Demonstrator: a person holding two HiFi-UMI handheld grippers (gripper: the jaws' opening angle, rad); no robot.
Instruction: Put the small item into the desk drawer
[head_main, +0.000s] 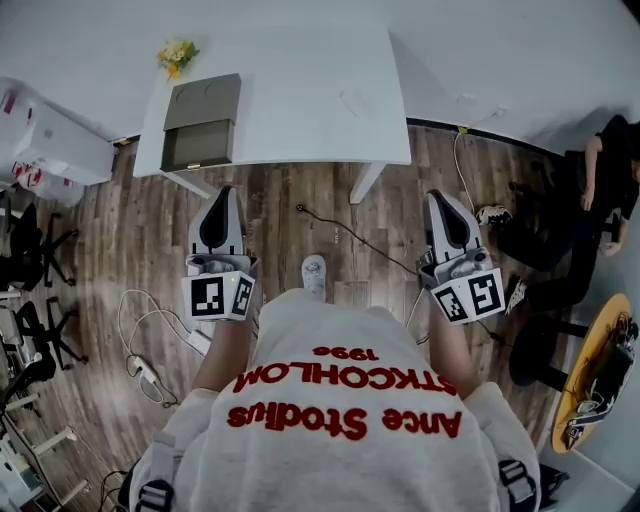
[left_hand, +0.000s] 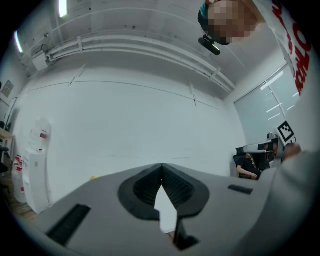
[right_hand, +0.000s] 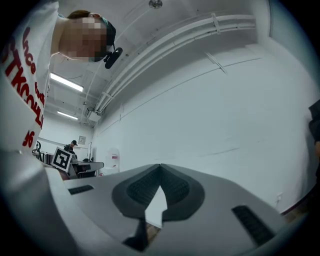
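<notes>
The left gripper (head_main: 222, 193) and right gripper (head_main: 441, 198) are both held low, jaws pressed together and holding nothing. Just ahead of them a black cable (head_main: 350, 236) trails across the wood floor. Beyond it stands the white desk (head_main: 300, 135). The grey drawer unit (head_main: 200, 125) sits ahead of the left gripper, the small pale item (head_main: 355, 101) lies nearer the right gripper's side, and yellow flowers (head_main: 176, 54) are farthest off.

White desk (head_main: 300, 90), grey-brown drawer (head_main: 198, 146)

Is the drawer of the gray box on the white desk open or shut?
Open: the drawer sticks out of the gray box, its dark inside showing.
</notes>
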